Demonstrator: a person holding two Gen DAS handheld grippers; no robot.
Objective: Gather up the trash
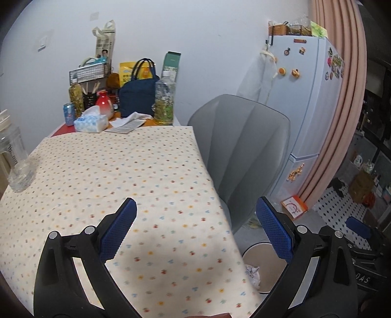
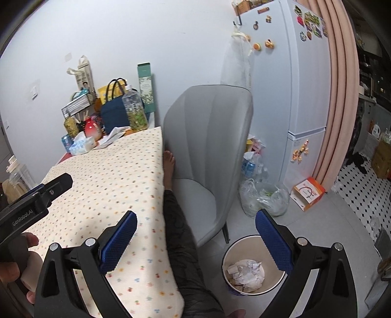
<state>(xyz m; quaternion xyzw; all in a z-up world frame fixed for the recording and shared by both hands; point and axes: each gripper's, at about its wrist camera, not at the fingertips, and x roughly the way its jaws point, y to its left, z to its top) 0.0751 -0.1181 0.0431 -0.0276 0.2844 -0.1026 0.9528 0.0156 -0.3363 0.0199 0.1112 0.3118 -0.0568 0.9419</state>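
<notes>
In the bin, crumpled paper.

Your left wrist view shows only a slice of the trash bin; the tablecloth hides its near side and a gripper finger crosses its rim. Beside the tablecloth, the clear jar is cut by the frame edge. Your leg disappears under the tablecloth, and the fridge magnets beyond are too small to read.

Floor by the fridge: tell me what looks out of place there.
An orange-and-white carton lies tipped on the floor beside the fridge, and a loose clear plastic bag slumps behind the chair, outside the trash bin.
</notes>
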